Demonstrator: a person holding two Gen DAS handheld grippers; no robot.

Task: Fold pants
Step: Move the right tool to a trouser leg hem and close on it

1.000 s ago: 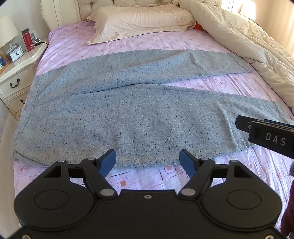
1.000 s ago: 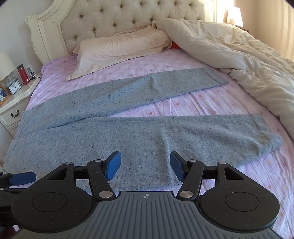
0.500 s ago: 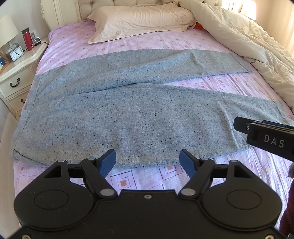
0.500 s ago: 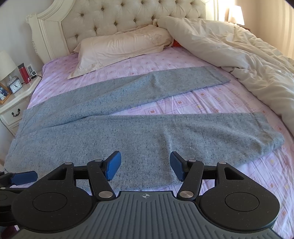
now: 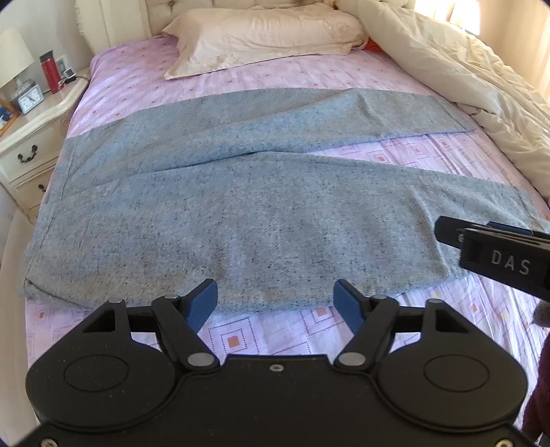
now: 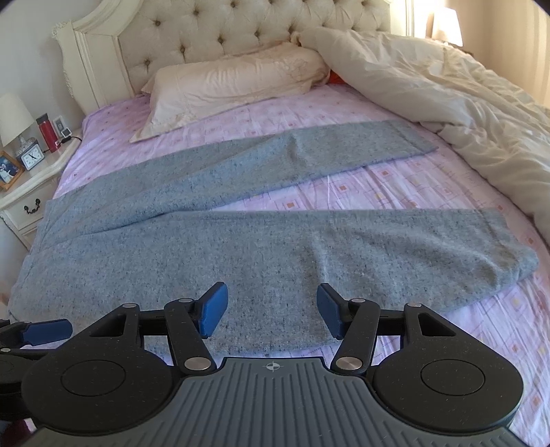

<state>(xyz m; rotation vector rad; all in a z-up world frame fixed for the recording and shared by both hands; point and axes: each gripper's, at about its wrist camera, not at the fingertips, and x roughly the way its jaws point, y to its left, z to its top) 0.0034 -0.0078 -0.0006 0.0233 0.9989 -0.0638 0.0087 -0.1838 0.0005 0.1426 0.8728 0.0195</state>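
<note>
Hovering, left wrist view: left gripper [image 5: 276,298] spread apart, empty, above the near edge of the pants [image 5: 240,206]; waist at 9 o'clock, legs fanning toward 3.
Right wrist view: right gripper [image 6: 272,304] also apart, over the near leg [image 6: 378,247]; far leg [image 6: 292,161] at 12.
Advice: pinch the near leg's edge at both points, carry it onto the far leg, matching the hems.

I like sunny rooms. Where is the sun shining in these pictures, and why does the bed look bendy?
Right wrist view: sunlight glares white behind the lamp and brightens the duvet. Left wrist view: the same glare at the top right corner washes out detail. Both views: the fisheye lens curves the bed and grey pants, with dark corners.
</note>
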